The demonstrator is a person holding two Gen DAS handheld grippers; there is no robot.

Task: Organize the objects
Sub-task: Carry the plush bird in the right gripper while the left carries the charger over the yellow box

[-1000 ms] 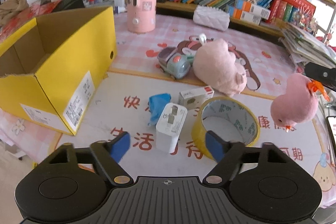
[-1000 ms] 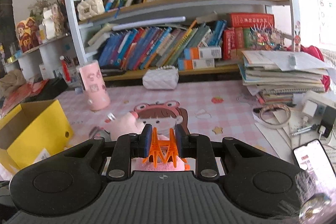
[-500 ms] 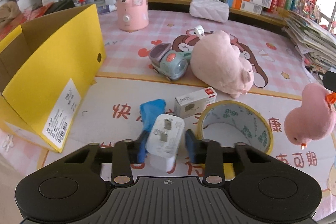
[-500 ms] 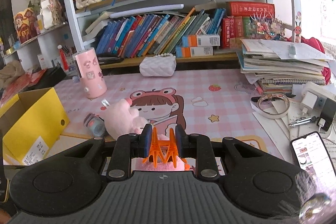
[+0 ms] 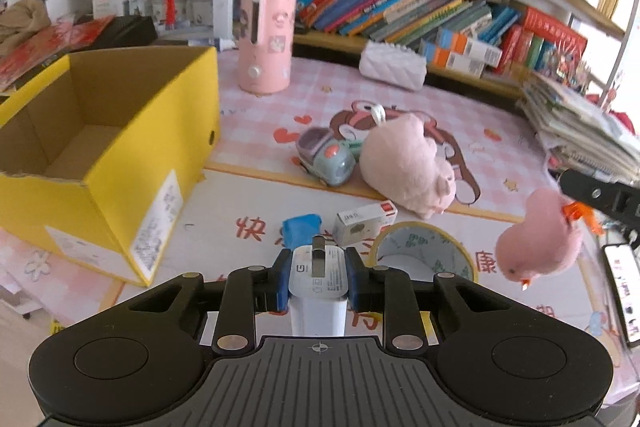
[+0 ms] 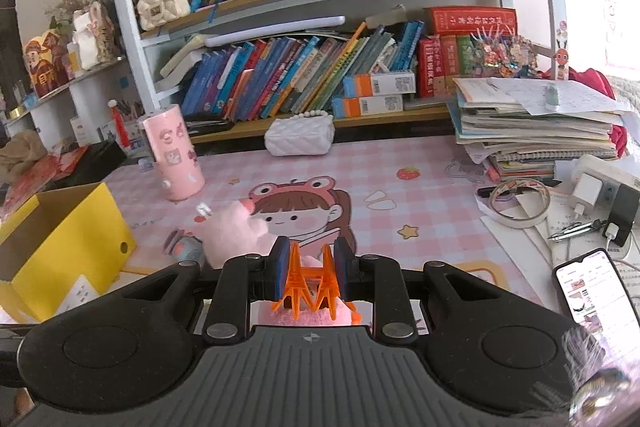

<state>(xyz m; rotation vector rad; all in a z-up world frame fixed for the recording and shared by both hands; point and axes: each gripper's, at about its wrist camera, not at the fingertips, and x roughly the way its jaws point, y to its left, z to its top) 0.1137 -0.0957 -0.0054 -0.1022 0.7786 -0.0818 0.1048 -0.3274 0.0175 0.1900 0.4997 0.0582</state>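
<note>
My left gripper [image 5: 317,277] is shut on a white charger plug [image 5: 318,283] and holds it above the mat. My right gripper [image 6: 311,273] is shut on the orange feet of a pink chick plush [image 6: 310,315]; the chick [image 5: 538,239] hangs in the air at the right of the left wrist view. An open yellow cardboard box [image 5: 100,147] stands at the left, also in the right wrist view [image 6: 64,247]. On the mat lie a blue cloth [image 5: 301,227], a small white box [image 5: 366,221], a yellow tape roll [image 5: 424,255], a toy car [image 5: 326,161] and a pink pig plush [image 5: 408,163].
A pink cylinder [image 5: 267,39] and a white quilted pouch [image 5: 392,65] stand at the back before the bookshelf. A paper stack [image 6: 536,123], a tape ring [image 6: 518,201], chargers and a phone [image 6: 590,291] lie at the right.
My left gripper closed on the white charger plug and lifted it off the mat. My right gripper kept its hold on the chick and shifted slightly.
</note>
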